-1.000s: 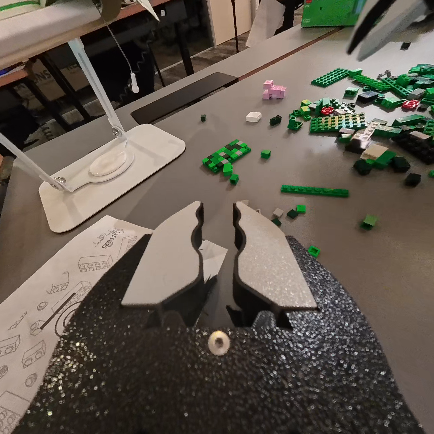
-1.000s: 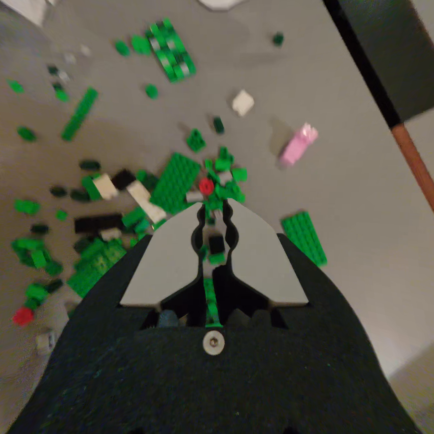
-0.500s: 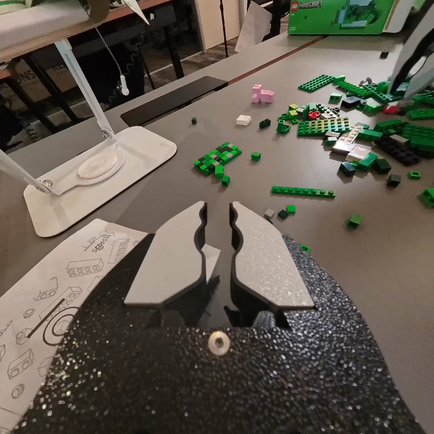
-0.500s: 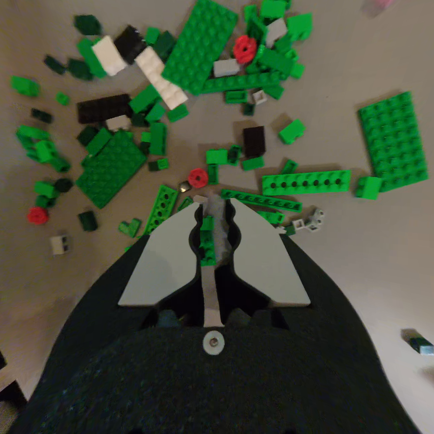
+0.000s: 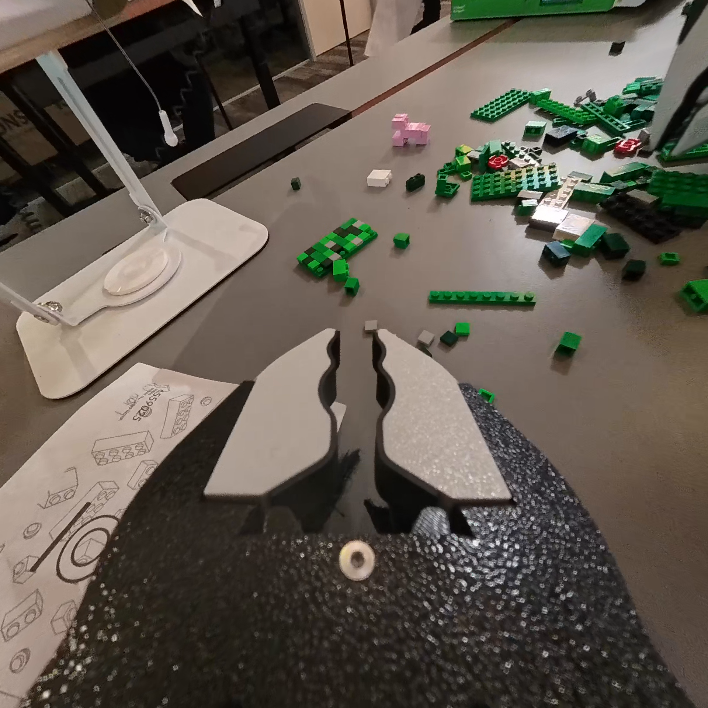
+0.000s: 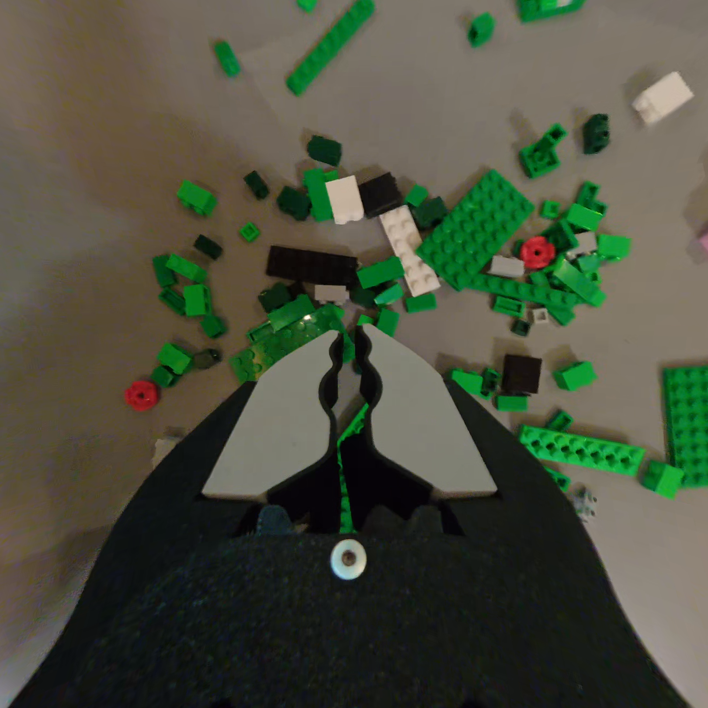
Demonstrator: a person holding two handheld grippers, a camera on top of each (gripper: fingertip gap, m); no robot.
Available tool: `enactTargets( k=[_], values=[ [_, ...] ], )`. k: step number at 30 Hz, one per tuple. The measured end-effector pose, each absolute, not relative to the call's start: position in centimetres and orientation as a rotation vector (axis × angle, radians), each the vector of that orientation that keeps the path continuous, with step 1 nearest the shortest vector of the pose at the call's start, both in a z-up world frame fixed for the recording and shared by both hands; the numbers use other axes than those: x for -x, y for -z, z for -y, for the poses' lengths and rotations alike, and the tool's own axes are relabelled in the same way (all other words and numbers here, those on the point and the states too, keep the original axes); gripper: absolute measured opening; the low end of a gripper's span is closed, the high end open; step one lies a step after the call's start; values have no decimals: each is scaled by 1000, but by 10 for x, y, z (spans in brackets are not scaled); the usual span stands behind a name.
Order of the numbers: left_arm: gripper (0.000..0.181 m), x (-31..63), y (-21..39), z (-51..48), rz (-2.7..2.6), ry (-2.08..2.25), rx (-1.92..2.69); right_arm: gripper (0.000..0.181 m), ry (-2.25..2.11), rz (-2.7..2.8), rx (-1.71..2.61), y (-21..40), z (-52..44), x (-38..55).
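My left gripper point(image 5: 356, 337) is slightly open and empty, low over the grey table point(image 5: 498, 421). A small grey tile point(image 5: 370, 326) lies just ahead of its tips, and a printed sheet with brick drawings point(image 5: 115, 459) lies under its left side. My right gripper point(image 6: 348, 329) points down into a pile of loose bricks. Its jaws are almost together, with a green plate point(image 6: 283, 344) between them; the plate's edge shows all along the gap. The right gripper also shows in the left wrist view point(image 5: 674, 141), tips down in the pile at the far right.
A white lamp base point(image 5: 214, 245) stands at the left. A chequered green plate point(image 5: 337, 247), a long green strip point(image 5: 481, 297), a pink brick figure point(image 5: 412, 132) and a white brick point(image 5: 379, 178) lie apart from the pile. A green box point(image 5: 536, 7) sits at the far edge. My hands' fingertips stand some 25 centimetres from each other. It is some 12 centimetres from my left tips to the chequered green plate point(image 5: 337, 247).
My right gripper has swung across the brick pile, come down closer to it, and its jaws have narrowed onto a green plate. My left gripper has barely moved.
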State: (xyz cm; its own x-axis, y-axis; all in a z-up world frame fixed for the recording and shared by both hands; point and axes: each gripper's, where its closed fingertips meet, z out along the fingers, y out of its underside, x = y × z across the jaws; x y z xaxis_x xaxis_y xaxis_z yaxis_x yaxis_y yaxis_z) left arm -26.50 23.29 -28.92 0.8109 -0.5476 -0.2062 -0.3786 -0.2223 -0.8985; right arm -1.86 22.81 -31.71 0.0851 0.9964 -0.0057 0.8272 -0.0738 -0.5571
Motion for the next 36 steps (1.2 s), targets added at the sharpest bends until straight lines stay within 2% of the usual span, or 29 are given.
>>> enactTargets(
  k=[17, 24, 29, 36],
  values=[
    [14, 261, 292, -230, -734, 195, 1856, 13, -499, 1811, 2101, 333, -238, 25],
    [14, 260, 293, -230, -745, 193, 1858, 0, -427, 1844, 2074, 334, -241, 23],
    [14, 260, 293, -230, -744, 194, 1862, 0, -411, 1826, 2018, 315, -245, 31],
    [14, 259, 293, -229, -743, 202, 1859, 13, -381, 1927, 2083, 331, -242, 25]
  ],
)
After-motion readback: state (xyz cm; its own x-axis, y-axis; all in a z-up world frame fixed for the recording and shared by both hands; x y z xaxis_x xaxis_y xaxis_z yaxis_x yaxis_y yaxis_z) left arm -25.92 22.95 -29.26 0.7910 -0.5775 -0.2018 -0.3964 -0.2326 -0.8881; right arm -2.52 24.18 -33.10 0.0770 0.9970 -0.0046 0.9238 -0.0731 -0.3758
